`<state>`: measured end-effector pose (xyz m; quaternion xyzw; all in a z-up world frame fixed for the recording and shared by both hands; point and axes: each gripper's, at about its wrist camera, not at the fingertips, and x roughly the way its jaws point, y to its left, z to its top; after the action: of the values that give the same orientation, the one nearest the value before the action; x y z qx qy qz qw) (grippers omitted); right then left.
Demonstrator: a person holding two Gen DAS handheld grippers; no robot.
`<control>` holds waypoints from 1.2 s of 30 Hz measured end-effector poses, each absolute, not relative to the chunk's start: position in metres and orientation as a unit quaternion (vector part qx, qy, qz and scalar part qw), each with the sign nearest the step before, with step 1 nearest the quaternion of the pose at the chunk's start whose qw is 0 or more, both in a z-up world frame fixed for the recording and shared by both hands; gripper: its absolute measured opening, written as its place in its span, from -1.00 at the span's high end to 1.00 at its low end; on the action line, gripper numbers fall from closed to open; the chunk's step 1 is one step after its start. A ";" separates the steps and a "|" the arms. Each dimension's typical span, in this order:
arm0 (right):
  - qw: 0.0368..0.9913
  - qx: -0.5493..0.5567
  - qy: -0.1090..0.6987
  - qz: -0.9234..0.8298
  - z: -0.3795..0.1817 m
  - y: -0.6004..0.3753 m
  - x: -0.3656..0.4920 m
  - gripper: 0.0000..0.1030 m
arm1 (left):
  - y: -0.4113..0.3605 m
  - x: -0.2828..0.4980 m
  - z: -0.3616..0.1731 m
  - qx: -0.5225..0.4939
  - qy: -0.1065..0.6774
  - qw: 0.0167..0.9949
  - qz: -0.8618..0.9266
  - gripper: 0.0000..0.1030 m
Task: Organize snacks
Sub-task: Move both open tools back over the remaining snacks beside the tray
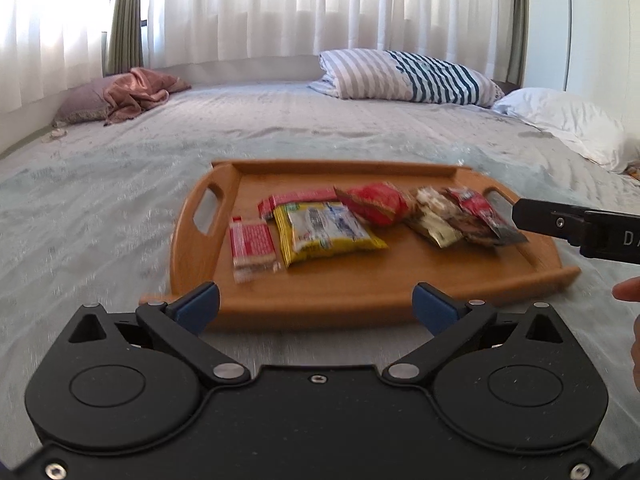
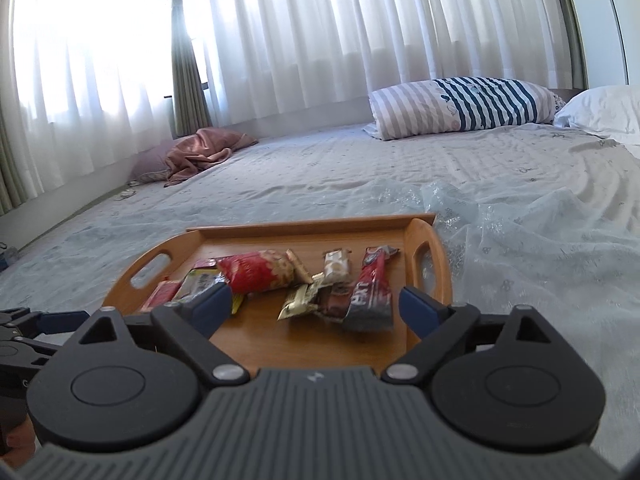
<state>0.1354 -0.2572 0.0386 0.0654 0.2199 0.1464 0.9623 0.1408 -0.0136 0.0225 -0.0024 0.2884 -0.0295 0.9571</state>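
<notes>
Left wrist view: my left gripper (image 1: 316, 306) and right gripper (image 2: 316, 308) stand spread, empty, before the rectangular wooden tray (image 1: 340, 298) of wrapped snack packets (image 1: 324, 230).

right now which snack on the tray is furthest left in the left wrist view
The small red-and-white packet, lying nearest the tray's left handle. The yellow packet is just right of it, and every other snack lies further right.

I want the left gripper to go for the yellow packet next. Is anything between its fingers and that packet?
Nothing visible blocks it. The left gripper is open and empty, short of the tray's near rim. The yellow packet lies flat beyond it, with a small red-and-white packet beside it.
</notes>
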 end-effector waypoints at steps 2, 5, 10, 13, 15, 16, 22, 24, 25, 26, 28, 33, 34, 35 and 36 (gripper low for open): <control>0.963 0.059 0.219 0.149 0.037 -0.257 0.127 -0.93 | -0.012 0.133 0.020 -0.002 0.293 0.956 -0.032 -0.99; 0.962 0.046 0.220 0.152 0.034 -0.254 0.115 -0.95 | -0.010 0.122 0.019 -0.001 0.294 0.955 -0.033 -0.99; 0.961 0.038 0.227 0.155 0.027 -0.251 0.095 -0.98 | -0.009 0.104 0.016 0.001 0.294 0.955 -0.043 -0.99; 0.959 0.034 0.229 0.165 0.023 -0.248 0.082 -0.99 | -0.010 0.092 0.014 0.008 0.293 0.955 -0.053 -0.99; 0.959 0.022 0.226 0.170 0.021 -0.245 0.071 -1.00 | -0.013 0.086 0.012 0.014 0.296 0.953 -0.063 -0.99; 0.959 0.015 0.224 0.172 0.020 -0.243 0.067 -1.00 | -0.013 0.083 0.011 0.016 0.296 0.952 -0.068 -1.00; 0.957 -0.022 0.219 0.189 0.014 -0.235 0.047 -1.00 | -0.013 0.072 0.007 0.000 0.303 0.950 -0.081 -1.00; 0.956 -0.038 0.219 0.192 0.011 -0.233 0.043 -1.00 | -0.012 0.071 0.006 -0.009 0.312 0.946 -0.085 -1.00; 0.955 -0.044 0.219 0.196 0.009 -0.232 0.042 -1.00 | -0.012 0.071 0.005 -0.012 0.316 0.945 -0.089 -0.99; 0.954 -0.048 0.218 0.200 0.008 -0.232 0.041 -1.00 | -0.012 0.070 0.004 -0.013 0.319 0.943 -0.090 -1.00; 0.952 -0.051 0.218 0.208 0.005 -0.230 0.039 -1.00 | -0.011 0.069 0.003 -0.012 0.321 0.943 -0.090 -1.00; 0.948 -0.063 0.226 0.217 -0.003 -0.225 0.039 -1.00 | -0.008 0.074 -0.004 -0.032 0.334 0.937 -0.099 -1.00; 0.947 -0.068 0.224 0.220 -0.004 -0.223 0.038 -1.00 | -0.009 0.074 -0.005 -0.032 0.332 0.937 -0.100 -1.00; 0.947 -0.075 0.221 0.222 -0.005 -0.222 0.037 -1.00 | -0.010 0.074 -0.005 -0.029 0.330 0.938 -0.100 -1.00; 0.946 -0.080 0.220 0.223 -0.006 -0.220 0.035 -1.00 | -0.012 0.074 -0.005 -0.026 0.330 0.938 -0.101 -1.00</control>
<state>0.0353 -0.2199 -0.0058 -0.0803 0.2196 0.2230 0.9464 0.0744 -0.0117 -0.0047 -0.0257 0.3300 -0.1015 0.9382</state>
